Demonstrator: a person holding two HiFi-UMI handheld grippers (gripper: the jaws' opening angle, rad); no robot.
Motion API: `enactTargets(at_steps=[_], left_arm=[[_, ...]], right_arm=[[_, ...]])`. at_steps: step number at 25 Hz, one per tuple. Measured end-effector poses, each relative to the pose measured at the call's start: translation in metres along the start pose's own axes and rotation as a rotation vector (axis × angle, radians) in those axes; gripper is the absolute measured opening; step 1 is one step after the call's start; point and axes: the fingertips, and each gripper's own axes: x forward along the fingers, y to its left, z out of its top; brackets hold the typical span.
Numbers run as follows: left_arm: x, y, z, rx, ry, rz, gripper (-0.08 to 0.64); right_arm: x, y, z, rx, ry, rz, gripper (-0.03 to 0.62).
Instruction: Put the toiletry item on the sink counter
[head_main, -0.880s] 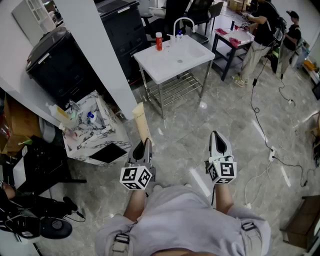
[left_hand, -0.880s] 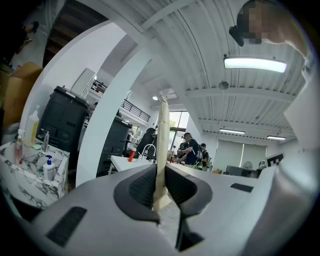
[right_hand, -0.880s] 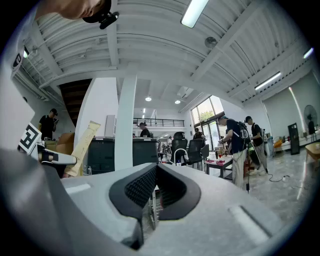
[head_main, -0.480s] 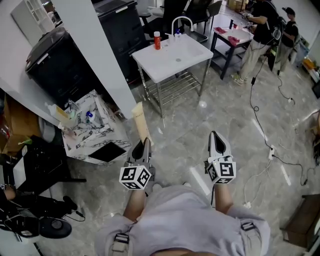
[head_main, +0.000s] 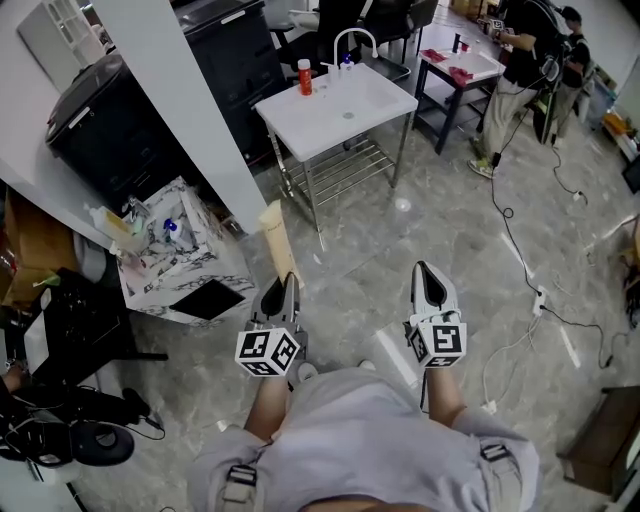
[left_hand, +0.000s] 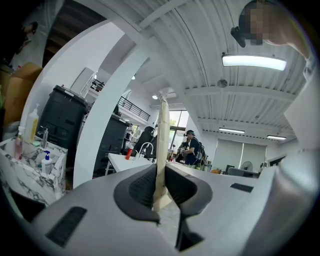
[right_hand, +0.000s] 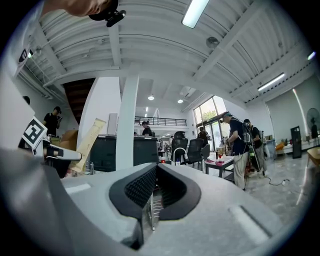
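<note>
**Surroundings**
- A grey stone-patterned tiled floor (head_main: 400, 220) fills most of the head view. It lies open from the person's feet to the sink.
- A white slanted pillar (head_main: 185, 90) rises at the left. Its foot lies just beyond the tube's far end and left of the sink's near-left leg.
- A tall black cabinet (head_main: 110, 125) stands behind the pillar, further left.
- A white-topped sink table (head_main: 385, 95) on a metal frame stands ahead, well apart from both claws.
- A marble-patterned open box (head_main: 160, 275) holding several bottles sits on the floor near the left claw, on its left.
- A black table (head_main: 455, 68) stands at the upper right, with two persons in dark clothes (head_main: 522, 60) beside it.
- A thin black cable (head_main: 508, 225) trails from there across the floor, right of the right claw.

**Edges and room**
- The sink top is mostly bare, and its near and right edges are free.
- A curved chrome tap (head_main: 346, 40) stands at the back edge.
- A small red bottle (head_main: 304, 76) stands at the back-left corner, just beside the tap.

**Claws**
- The left claw (head_main: 285, 283) is closed on the toiletry item, a flat beige tube (head_main: 275, 235). Both pads press its lower end, and the rest of the tube slants up past the tips.
- The right claw (head_main: 428, 272) has its jaws drawn together with nothing between them.
</note>
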Motion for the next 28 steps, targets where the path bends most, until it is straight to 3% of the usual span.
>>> enactTargets(at_steps=[17,28], left_arm=[[0.019,-0.055,-0.026,0.012,0.019,-0.009,0.046],[0.066,-0.035,-0.010,0.003,0.019,-0.024,0.046]], right_arm=[[-0.022,-0.053,-0.014,0.029,0.012,0.013,0.005],[0.027,-0.057,-0.015,0.043,0.021,0.021,0.005]])
